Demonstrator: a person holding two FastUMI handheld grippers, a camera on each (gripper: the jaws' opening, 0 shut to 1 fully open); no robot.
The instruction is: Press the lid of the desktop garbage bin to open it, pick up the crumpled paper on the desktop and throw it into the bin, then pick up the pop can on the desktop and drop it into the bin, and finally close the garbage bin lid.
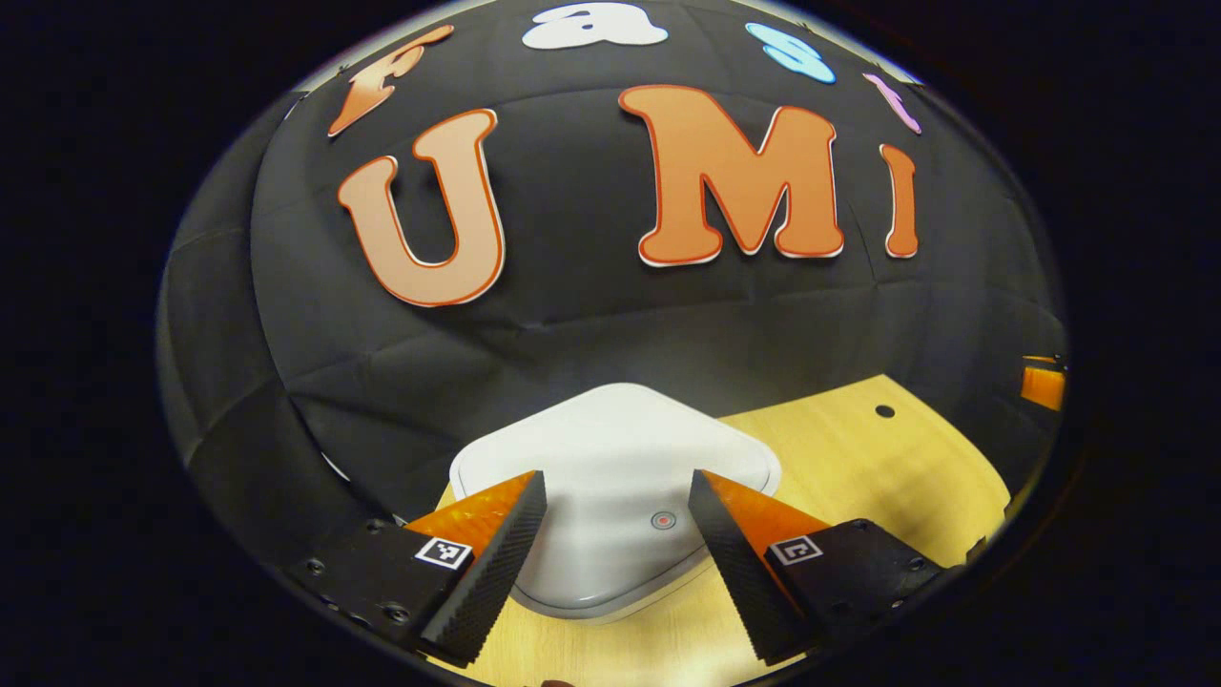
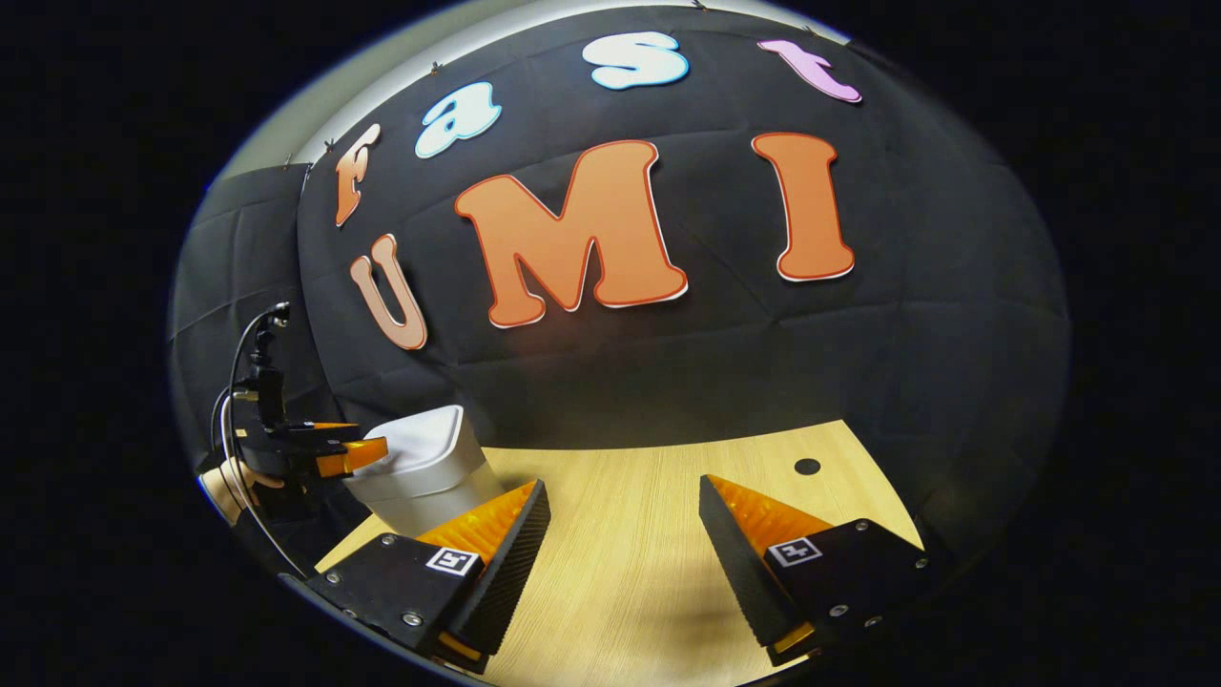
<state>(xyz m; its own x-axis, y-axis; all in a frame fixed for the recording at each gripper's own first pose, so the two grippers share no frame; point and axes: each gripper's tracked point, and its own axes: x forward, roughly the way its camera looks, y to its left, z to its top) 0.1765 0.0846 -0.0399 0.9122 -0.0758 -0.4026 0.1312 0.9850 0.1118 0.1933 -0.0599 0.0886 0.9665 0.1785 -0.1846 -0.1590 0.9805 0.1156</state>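
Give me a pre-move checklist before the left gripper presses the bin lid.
1. Lid shut on the bin: ok, it sits flat and closed.
2. Left gripper over the lid: ok, fingers frame the red button mark.
3. Left gripper empty and open: ok.
4. Right gripper clear of the bin: ok, open over bare table.
5. Contact with the lid: cannot tell.
6. Paper and can located: cannot tell.
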